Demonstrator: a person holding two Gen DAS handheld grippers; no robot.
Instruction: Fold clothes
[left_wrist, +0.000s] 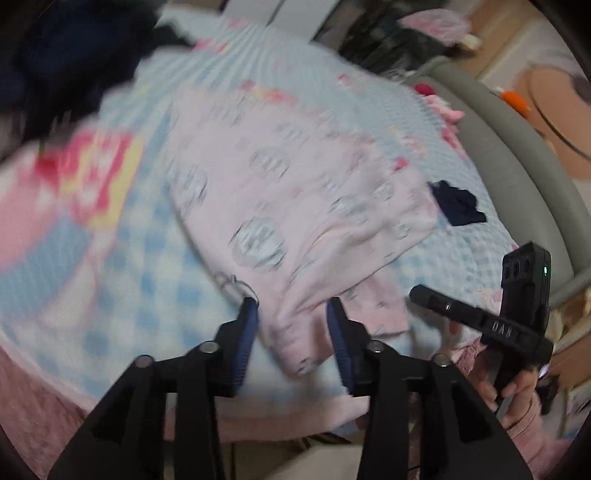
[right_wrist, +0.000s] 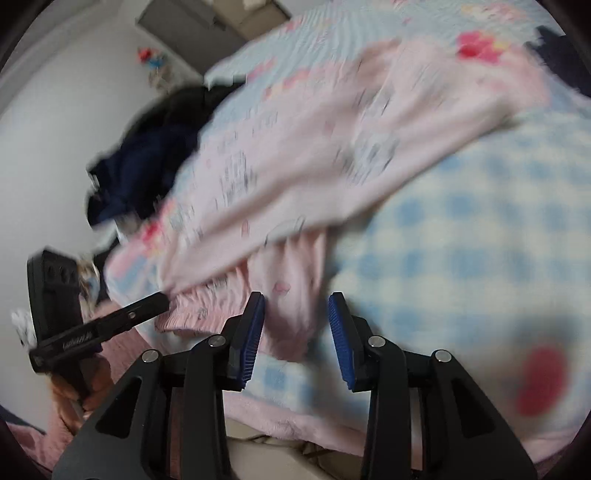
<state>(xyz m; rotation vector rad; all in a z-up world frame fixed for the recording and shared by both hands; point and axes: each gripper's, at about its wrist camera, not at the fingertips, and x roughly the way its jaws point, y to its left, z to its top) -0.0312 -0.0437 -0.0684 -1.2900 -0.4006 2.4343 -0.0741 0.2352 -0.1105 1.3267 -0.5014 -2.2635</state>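
Note:
A pale pink printed garment lies spread on the blue-and-white checked bed cover. My left gripper is open, its blue pads on either side of the garment's near hem. The right gripper shows at the right of the left wrist view, beside the garment's corner. In the right wrist view the same pink garment stretches across the bed cover. My right gripper is open over a hanging fold of it. The left gripper shows at the left, touching the hem. Both views are blurred.
A dark navy clothes pile lies at the far left of the bed; it also shows in the right wrist view. A small navy item lies near the grey padded bed edge. A pink blanket hangs over the near edge.

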